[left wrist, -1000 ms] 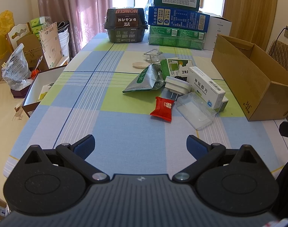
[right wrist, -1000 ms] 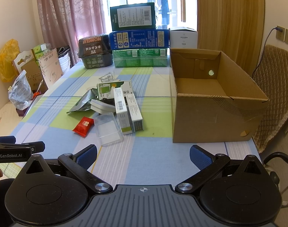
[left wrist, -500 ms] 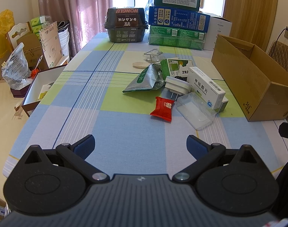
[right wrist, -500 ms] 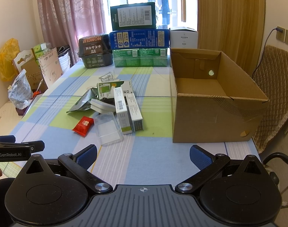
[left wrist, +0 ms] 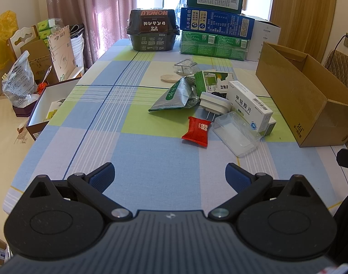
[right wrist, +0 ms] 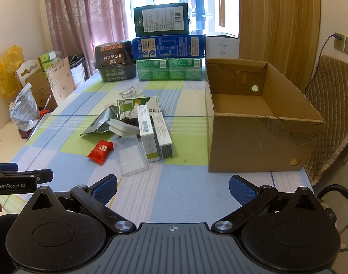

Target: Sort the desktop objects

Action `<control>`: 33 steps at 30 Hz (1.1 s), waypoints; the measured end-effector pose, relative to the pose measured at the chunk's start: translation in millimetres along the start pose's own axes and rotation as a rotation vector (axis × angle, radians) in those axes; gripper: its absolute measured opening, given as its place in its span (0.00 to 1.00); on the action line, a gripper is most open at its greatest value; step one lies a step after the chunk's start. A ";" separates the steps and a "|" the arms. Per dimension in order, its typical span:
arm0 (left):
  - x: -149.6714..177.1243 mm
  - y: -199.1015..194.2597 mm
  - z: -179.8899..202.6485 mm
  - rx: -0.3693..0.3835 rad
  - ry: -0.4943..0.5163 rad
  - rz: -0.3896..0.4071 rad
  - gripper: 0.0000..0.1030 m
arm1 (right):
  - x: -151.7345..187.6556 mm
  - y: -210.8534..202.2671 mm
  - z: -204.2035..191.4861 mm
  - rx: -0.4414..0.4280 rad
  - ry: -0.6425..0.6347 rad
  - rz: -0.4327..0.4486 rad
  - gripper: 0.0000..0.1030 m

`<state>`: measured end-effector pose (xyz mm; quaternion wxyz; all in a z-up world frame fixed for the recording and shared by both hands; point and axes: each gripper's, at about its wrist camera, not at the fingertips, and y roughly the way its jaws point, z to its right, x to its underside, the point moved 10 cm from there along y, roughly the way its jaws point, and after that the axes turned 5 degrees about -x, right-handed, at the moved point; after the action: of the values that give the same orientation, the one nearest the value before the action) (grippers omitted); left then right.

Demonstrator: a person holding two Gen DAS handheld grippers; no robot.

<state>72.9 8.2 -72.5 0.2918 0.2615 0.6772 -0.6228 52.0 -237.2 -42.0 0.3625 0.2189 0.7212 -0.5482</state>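
The left gripper (left wrist: 168, 174) and the right gripper (right wrist: 173, 186) both hover low at the near end, level and pointing toward the far end, each with its blue-padded fingers (right wrist: 105, 188) spread wide and nothing between them, the left one just left of the right.

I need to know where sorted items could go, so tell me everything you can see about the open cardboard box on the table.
The cardboard box is plain brown corrugated card, open at the top, and looks empty inside. It stands upright on the checked tablecloth, at the table's right side, right of the clutter pile. Its far inner wall has a folded flap with a round hole; the near wall has another round hole low down and a torn strip near the rim. In the left wrist view one corner bears a printed "361" mark. Nothing visibly touches it.
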 end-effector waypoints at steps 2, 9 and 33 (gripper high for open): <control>0.0 0.0 -0.1 0.000 -0.001 0.000 0.98 | 0.0 0.4 -0.2 0.000 0.000 0.000 0.98; 0.8 1.5 -1.2 0.008 -0.012 -0.009 0.98 | 1.1 1.0 0.5 0.000 0.000 -0.002 0.98; -40.6 66.2 -4.2 0.104 0.130 -0.090 0.98 | -2.8 100.0 -43.8 -0.158 -0.112 -0.044 0.77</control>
<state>148.3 18.5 -88.8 0.2047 0.2857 0.6725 -0.6513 112.7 -165.1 -97.2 0.4063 0.1431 0.7453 -0.5089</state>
